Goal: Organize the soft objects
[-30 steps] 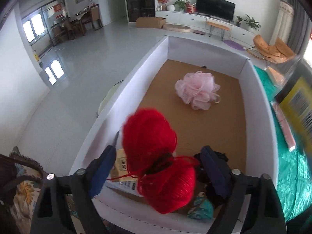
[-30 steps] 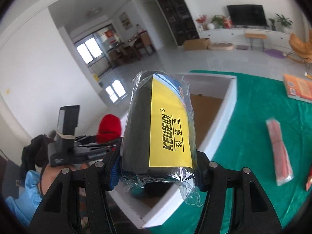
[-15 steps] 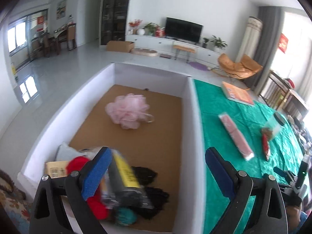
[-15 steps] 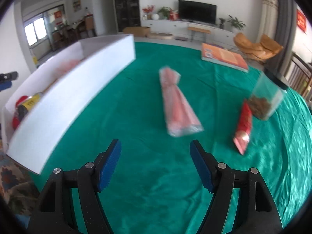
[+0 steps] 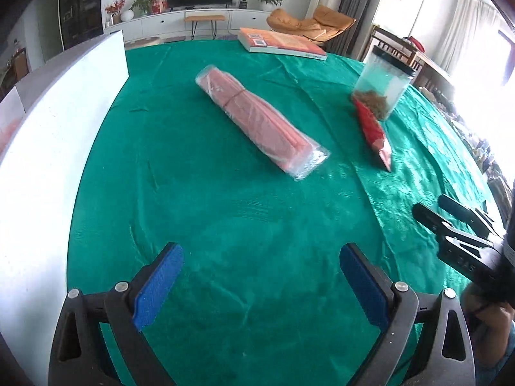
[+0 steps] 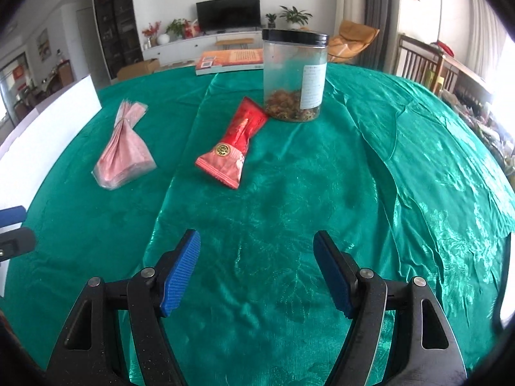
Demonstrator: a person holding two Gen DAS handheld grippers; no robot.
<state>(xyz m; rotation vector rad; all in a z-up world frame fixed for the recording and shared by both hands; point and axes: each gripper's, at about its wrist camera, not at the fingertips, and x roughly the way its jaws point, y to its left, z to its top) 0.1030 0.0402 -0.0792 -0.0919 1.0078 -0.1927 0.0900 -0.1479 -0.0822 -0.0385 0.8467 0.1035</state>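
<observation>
Both grippers hang over the green satin tablecloth [image 5: 225, 212], empty; the left gripper [image 5: 260, 254] has its blue pads wide apart, the right gripper [image 6: 257, 241] likewise, nothing between either pair; the long pink bundle in clear plastic wrap [image 5: 257, 119] lies flat beyond the left gripper, its long axis slanting from far-left to near-right; just beside it to the right, the red foil sachet [image 6: 231, 144] points at the clear plastic jar with a black lid [image 6: 294, 77]; the white box wall [image 5: 48, 148] stands left.
</observation>
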